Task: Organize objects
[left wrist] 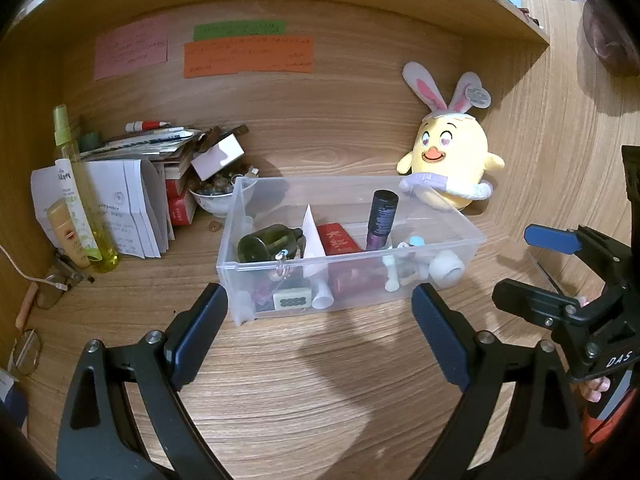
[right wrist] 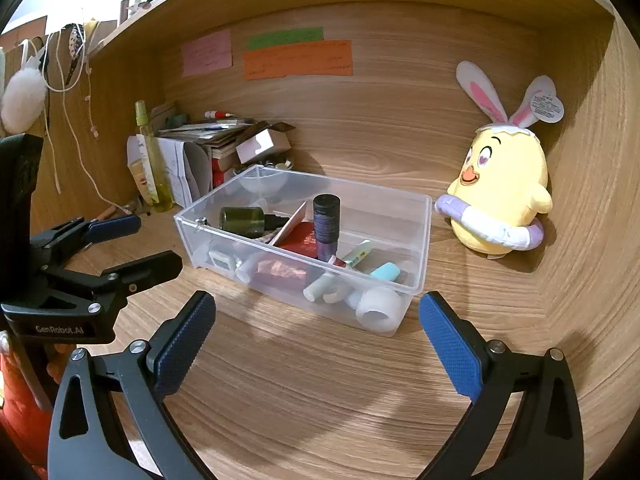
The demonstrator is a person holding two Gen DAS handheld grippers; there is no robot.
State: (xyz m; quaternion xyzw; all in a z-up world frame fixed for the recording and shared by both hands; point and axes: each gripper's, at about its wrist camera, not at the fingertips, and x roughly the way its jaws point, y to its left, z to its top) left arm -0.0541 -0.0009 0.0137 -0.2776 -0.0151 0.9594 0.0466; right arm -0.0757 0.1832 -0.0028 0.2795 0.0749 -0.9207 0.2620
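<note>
Working largest to smallest: the wooden desk alcove (right wrist: 320, 380) walls your reach on three sides, so you come at everything from the open front. The clear plastic bin (right wrist: 416, 240) sits mid-desk, just ahead of both tools, probably because it is the collecting point; its low walls admit a gripper from above. The plush chick (right wrist: 500, 196) leans in the far right corner, just beside the bin but outside it. A paper stack (left wrist: 132, 204) and yellow spray bottle (left wrist: 80, 200) crowd the left wall, still unsorted by my reading.

Inside the bin: a dark green bottle (right wrist: 242, 220) lies on its side, a purple tube (right wrist: 326, 224) stands upright against a red packet (right wrist: 304, 240), and a white roll (right wrist: 378, 304) rests at the near right corner.

Your left gripper (left wrist: 320, 336) and right gripper (right wrist: 316, 332) both hover short of the bin, jaws spread wide and empty.
</note>
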